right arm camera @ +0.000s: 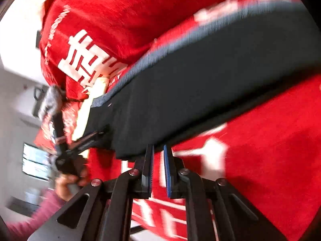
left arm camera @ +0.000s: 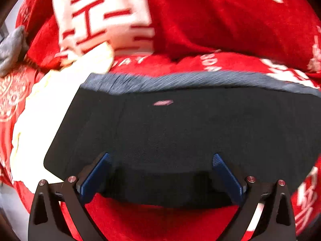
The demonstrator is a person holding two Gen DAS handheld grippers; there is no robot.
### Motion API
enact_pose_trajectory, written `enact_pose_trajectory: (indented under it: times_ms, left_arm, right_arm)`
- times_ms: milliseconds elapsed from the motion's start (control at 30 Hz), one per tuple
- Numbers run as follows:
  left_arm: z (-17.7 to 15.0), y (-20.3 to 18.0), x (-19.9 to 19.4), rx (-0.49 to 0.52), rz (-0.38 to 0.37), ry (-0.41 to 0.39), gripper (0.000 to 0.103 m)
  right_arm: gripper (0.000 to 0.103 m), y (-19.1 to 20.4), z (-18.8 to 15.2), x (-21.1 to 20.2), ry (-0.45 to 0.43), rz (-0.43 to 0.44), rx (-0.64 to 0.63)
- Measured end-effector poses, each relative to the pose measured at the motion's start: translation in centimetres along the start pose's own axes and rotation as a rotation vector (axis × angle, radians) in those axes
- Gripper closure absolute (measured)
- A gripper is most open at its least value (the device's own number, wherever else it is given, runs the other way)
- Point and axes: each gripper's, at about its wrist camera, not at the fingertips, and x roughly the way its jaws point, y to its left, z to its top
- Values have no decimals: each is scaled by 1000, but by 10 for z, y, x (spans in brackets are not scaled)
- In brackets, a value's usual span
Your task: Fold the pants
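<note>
Left tongs (left arm camera: 160,172) spread over dark pants (left arm camera: 180,130); right tongs (right arm camera: 158,166) nearly together, empty.

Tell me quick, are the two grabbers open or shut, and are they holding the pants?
Left gripper: wide open, dark pants between its fingers, not pinched.
Right gripper: almost shut, tips at the pants' edge; a pinch cannot be told.

Plush red blanket with large white characters and lettering (left arm camera: 200,20) covers surface, bunched in folds. Cream-white cloth (left arm camera: 40,110) lies on blanket at its left side. Small grey cloth piece (left arm camera: 12,48) at blanket's far left edge.
</note>
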Motion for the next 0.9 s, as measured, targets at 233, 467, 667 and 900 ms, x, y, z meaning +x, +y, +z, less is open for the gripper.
enact_pose_trajectory:
  times_ms: [233, 467, 667, 900]
  left_arm:
    - [7, -78, -8, 84, -88, -7, 1]
    - [-15, -97, 1, 67, -103, 30, 1]
    - [-18, -93, -11, 43, -74, 43, 1]
    - [-32, -103, -36, 63, -45, 22, 1]
  right_arm:
    - [91, -10, 47, -6, -83, -156, -61]
    - [92, -30, 18, 2, -47, -195, -64]
    - [92, -34, 3, -14, -45, -201, -43]
    - [80, -45, -30, -48, -54, -212, -1]
